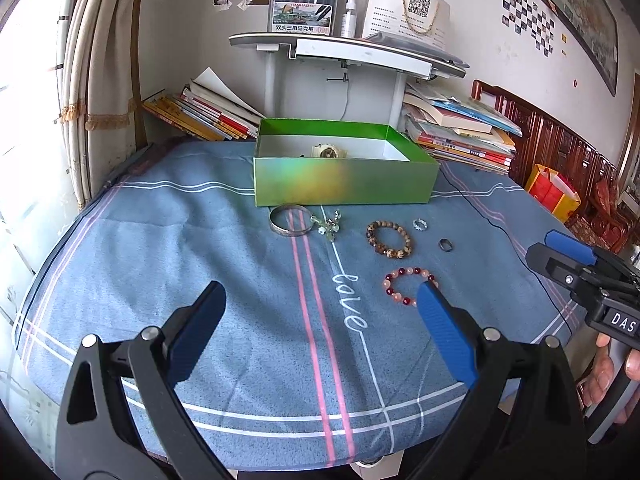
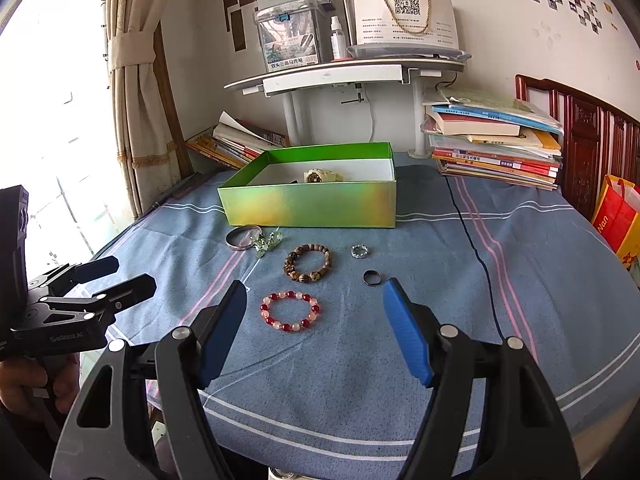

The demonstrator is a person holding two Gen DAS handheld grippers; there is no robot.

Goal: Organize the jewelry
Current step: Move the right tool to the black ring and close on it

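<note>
Nearest, the left gripper (image 1: 320,304) and the right gripper (image 2: 314,300) hang above the blue cloth-covered table with pink and white stripes (image 1: 168,240), both with blue-padded jaws spread wide and nothing between them. Just past the right one's fingertips lies the red and pale pink bead bracelet (image 2: 290,311), then a brown wooden bead bracelet (image 2: 308,263), a small dark ring (image 2: 372,277), a silver patterned ring (image 2: 359,251), a plain silver bangle (image 2: 240,238) and a pale green bead charm (image 2: 267,243) touching it. Behind them stands the open green cardboard box (image 2: 312,204) with a pale watch (image 2: 322,176) inside. The cloth's left half is bare. Book stacks (image 2: 496,148), a white shelf (image 2: 340,74) and a curtain (image 2: 132,92) bound the far edge.
</note>
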